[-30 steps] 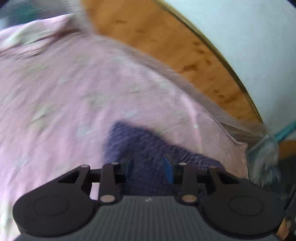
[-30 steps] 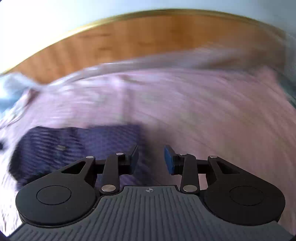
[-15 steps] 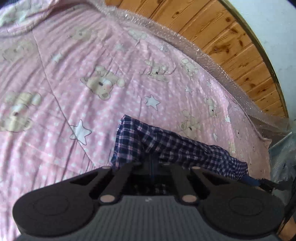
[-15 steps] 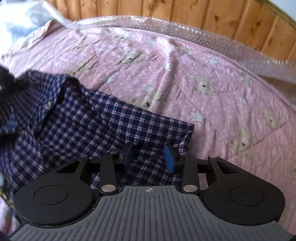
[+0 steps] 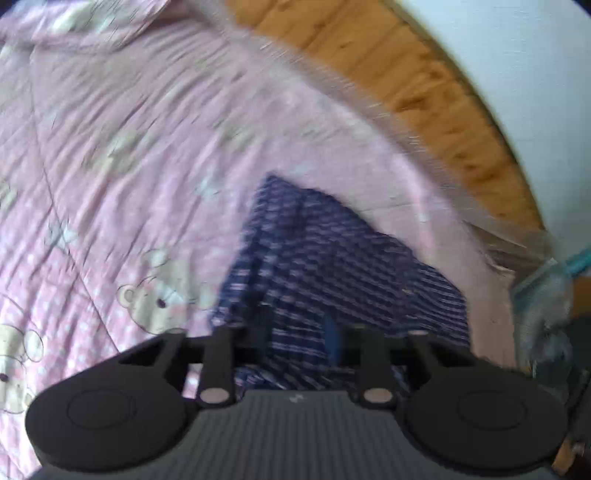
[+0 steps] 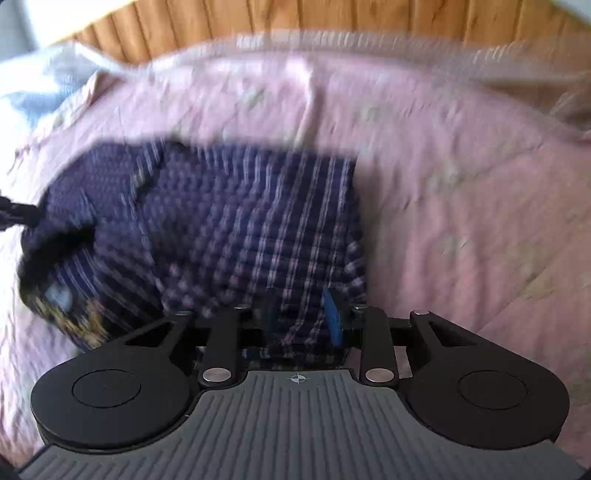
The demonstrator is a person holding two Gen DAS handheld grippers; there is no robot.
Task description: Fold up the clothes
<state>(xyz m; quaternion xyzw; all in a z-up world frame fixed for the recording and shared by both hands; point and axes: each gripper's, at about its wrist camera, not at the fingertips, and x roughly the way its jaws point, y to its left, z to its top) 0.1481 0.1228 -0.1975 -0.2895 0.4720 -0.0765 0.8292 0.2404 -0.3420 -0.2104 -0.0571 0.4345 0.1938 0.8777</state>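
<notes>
A navy plaid shirt lies folded on a pink bedspread; it also shows in the right wrist view. My left gripper is open, its fingers spread over the shirt's near edge with cloth between them. My right gripper is open too, fingers either side of the shirt's near right edge. The other gripper's dark tip shows at the shirt's far left. Both views are motion-blurred.
The pink bedspread with bear and star prints covers the bed. A wooden headboard and a bubble-wrap strip run along the far edge. A white wall rises beyond. Pale blue cloth lies at far left.
The left gripper was shut on the shirt half a second ago and has opened. Both grippers have pulled back and are moving, blurring the views. The shirt lies more compactly.
</notes>
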